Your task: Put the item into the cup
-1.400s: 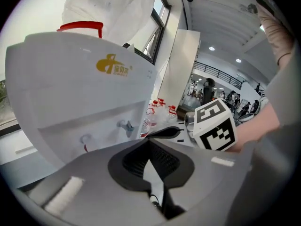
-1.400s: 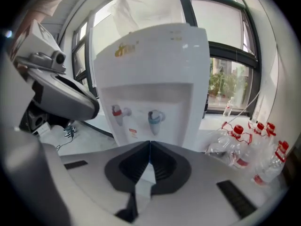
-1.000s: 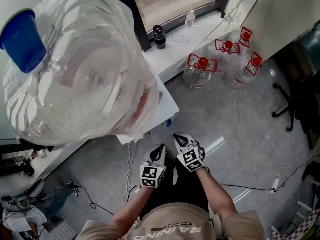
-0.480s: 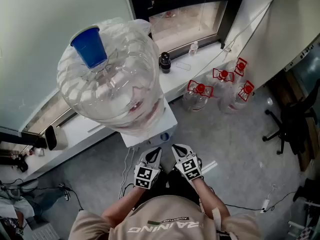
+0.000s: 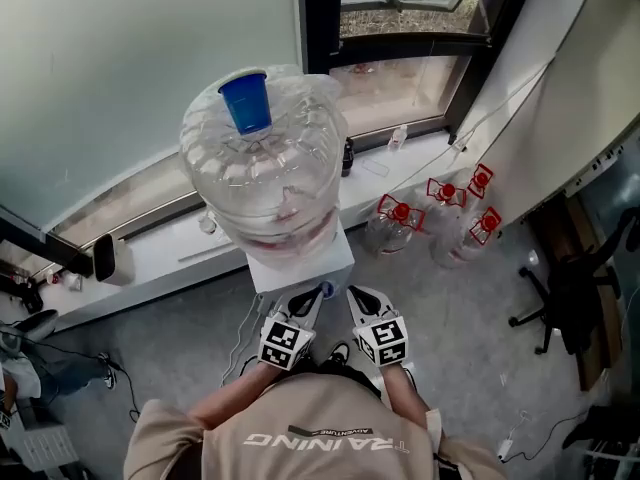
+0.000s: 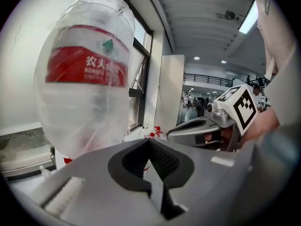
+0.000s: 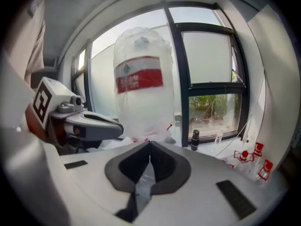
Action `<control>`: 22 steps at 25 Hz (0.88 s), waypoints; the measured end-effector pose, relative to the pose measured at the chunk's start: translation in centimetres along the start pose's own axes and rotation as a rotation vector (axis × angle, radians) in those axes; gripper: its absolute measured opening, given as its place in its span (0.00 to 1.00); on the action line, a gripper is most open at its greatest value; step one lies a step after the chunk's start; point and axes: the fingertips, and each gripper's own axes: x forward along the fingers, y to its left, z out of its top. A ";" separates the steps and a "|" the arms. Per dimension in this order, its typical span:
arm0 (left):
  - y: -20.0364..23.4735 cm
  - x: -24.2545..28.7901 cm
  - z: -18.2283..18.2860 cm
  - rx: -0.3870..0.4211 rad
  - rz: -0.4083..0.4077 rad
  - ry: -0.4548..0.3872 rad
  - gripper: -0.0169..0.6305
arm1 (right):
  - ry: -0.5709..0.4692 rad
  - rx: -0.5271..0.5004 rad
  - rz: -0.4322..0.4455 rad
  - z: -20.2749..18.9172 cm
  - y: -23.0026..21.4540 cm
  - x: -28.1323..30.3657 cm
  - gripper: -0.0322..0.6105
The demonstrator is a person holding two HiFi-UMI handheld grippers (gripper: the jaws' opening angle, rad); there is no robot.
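Blue cup (image 5: pixel 245 101) is well apart from the fingers. Those of the left gripper (image 5: pixel 308 300) and the right gripper (image 5: pixel 356 295) are pressed together on nothing, side by side at lower centre of the head view. Just above them in the frame is a white dispenser (image 5: pixel 300 266) carrying a big water bottle (image 5: pixel 265 183), and the cup stands on the bottle's top.

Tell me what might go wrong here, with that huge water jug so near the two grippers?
The water jug stands tall on a small white stand, right in front of the left gripper and right gripper; a bump might topple it. Both grippers are shut and hold nothing, so no item can go into a cup yet. A cable lies on the floor close to the person, a possible trip hazard.
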 end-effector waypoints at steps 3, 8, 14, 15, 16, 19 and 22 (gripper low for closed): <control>0.7 -0.6 1.7 0.020 0.010 -0.042 0.04 | -0.067 0.035 0.009 2.9 -0.2 -1.0 0.07; 3.2 -2.5 5.8 0.005 0.067 -0.136 0.04 | -0.149 -0.002 0.015 7.2 0.0 -2.2 0.07; 4.5 -3.8 8.6 0.006 0.099 -0.182 0.04 | -0.218 -0.035 0.059 11.6 0.7 -3.7 0.07; 4.6 -4.0 9.0 0.007 0.098 -0.190 0.04 | -0.231 -0.043 0.062 12.3 0.8 -3.9 0.07; 4.6 -4.1 9.4 0.003 0.095 -0.198 0.04 | -0.245 -0.053 0.064 13.0 1.0 -4.0 0.07; 4.6 -4.0 10.1 -0.026 0.078 -0.218 0.04 | -0.286 -0.085 0.060 14.4 1.3 -4.1 0.07; 4.3 -4.2 11.2 -0.001 0.086 -0.238 0.04 | -0.318 -0.100 0.057 15.1 2.0 -4.3 0.07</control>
